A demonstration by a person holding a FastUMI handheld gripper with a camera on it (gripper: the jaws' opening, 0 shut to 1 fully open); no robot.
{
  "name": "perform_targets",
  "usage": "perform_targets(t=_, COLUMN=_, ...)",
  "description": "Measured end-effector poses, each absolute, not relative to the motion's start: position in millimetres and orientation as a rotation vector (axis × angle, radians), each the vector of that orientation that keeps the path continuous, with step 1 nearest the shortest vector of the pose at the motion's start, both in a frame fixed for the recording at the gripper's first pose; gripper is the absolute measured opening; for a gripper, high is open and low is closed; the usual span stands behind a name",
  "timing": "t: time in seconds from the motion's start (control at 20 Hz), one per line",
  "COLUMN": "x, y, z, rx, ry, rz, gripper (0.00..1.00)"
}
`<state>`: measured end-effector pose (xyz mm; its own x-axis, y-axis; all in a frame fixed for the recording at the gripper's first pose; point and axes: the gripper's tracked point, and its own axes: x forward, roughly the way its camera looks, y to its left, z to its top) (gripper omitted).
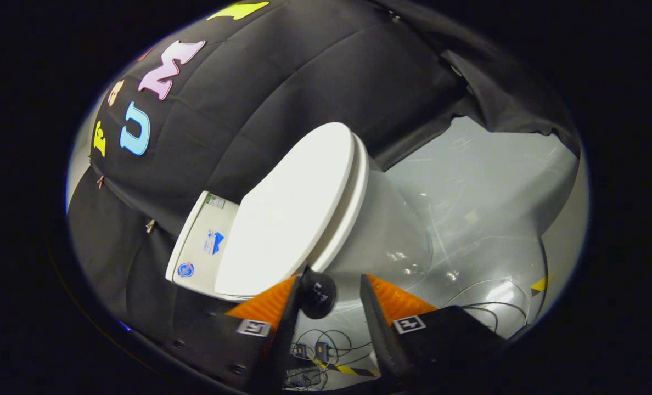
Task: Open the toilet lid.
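Now my claw (329,291) is spread apart, holding nothing, near the smooth white plastic toilet lid (290,211). If I push its slippery edge badly, it could slip and drop.

Scene is lit moderately, unevenly. The white toilet lid (290,211) is rendered bright and evenly exposed, without clipping. Specular glare is noted on the glossy bowl (392,241) and on the grey floor (485,197), with the strongest patch near the cables (490,307); an overhead source is suggested, though it cannot be confirmed. The black cloth wall (282,88) is recorded dark, its folds faintly modelled. Strong fisheye distortion is observed: straight lines are bowed and the toilet appears tilted. Detail is softened toward the rim, where a thin bluish fringe is seen. The gripper (329,299), fingers spread apart with nothing held, is slightly blurred and largely shadowed.
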<state>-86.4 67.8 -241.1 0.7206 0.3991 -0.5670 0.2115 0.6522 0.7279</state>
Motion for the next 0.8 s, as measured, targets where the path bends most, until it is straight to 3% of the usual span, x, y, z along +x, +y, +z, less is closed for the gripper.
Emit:
perform_targets(t=0.05, x=-85.3, y=68.9, z=-242.1, rx=0.886, ry=0.784, rz=0.106, gripper=0.58)
perform_targets(t=0.15, x=-83.7, y=70.7, z=-239.9, rx=0.901, ry=0.774, rz=0.105, gripper=0.52)
perform_targets(t=0.3, x=-82.6, y=70.9, z=-240.8, rx=0.984, ry=0.801, rz=0.095, gripper=0.33)
perform_targets(t=0.55, x=-86.8, y=68.8, z=-242.6, rx=1.102, ry=0.815, rz=0.088, gripper=0.29)
perform_targets(t=0.65, x=-87.0, y=70.5, z=-241.7, rx=1.111, ry=0.83, rz=0.101, gripper=0.18)
perform_targets(t=0.75, x=-89.0, y=64.5, z=-236.4, rx=1.147, ry=0.821, rz=0.082, gripper=0.18)
perform_targets(t=0.8, x=-87.3, y=70.8, z=-237.9, rx=1.15, ry=0.836, rz=0.098, gripper=0.1)
